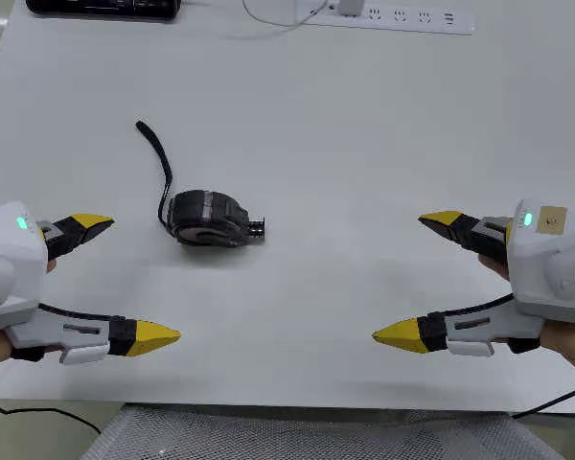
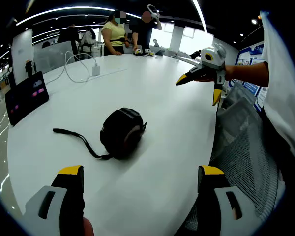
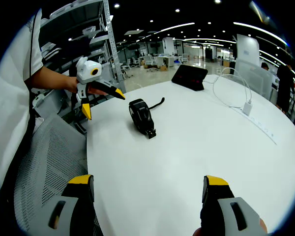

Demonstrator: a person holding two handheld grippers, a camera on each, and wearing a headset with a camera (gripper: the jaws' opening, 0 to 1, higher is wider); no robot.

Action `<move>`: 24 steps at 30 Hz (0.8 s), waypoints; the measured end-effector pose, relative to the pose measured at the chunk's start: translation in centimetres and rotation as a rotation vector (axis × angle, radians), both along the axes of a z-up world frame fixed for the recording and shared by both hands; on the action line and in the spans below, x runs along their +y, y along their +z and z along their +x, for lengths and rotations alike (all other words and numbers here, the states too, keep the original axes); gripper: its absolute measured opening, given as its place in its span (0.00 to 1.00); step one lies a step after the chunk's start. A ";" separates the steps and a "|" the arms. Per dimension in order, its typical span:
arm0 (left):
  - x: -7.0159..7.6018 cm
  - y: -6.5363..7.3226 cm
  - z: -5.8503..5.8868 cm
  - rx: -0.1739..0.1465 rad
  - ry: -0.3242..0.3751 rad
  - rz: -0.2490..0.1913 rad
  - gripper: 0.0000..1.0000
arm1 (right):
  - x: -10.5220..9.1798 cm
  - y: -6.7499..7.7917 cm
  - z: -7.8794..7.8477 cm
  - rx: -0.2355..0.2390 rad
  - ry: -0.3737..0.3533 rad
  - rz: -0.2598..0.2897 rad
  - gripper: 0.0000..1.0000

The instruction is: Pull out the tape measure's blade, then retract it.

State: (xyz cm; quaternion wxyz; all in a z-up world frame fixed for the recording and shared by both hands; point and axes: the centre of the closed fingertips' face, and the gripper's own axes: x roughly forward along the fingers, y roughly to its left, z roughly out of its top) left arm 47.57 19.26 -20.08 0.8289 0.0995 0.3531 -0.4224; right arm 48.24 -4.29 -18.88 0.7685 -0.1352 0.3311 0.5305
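Note:
A black tape measure [image 1: 209, 219] lies on the white table [image 1: 345, 125], its blade tip [image 1: 257, 228] pointing right and its black wrist strap [image 1: 157, 163] trailing back left. In the left gripper view the tape measure [image 2: 122, 132] sits ahead between the jaws; in the right gripper view the tape measure [image 3: 141, 115] lies further off. My left gripper [image 1: 129, 278] is open at the table's left front, a short way from the case. My right gripper [image 1: 410, 278] is open at the right front, well apart from it. Neither holds anything.
A white power strip [image 1: 398, 16] with a plugged charger and cable [image 1: 278, 17] lies at the far edge. A dark tablet [image 1: 105, 7] sits at the far left. A mesh chair [image 1: 297, 436] stands below the near table edge. People stand beyond the table [image 2: 123, 29].

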 end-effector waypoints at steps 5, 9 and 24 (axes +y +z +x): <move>0.0 0.0 0.1 -0.001 0.003 0.001 0.94 | 0.0 0.2 0.3 -0.016 -0.005 0.004 0.93; 0.0 0.0 0.1 0.002 0.006 -0.003 0.94 | -0.1 0.3 0.3 -0.013 -0.010 0.007 0.92; 0.1 0.3 0.1 -0.005 0.010 -0.015 0.88 | 0.0 0.1 0.2 -0.008 -0.004 0.001 0.92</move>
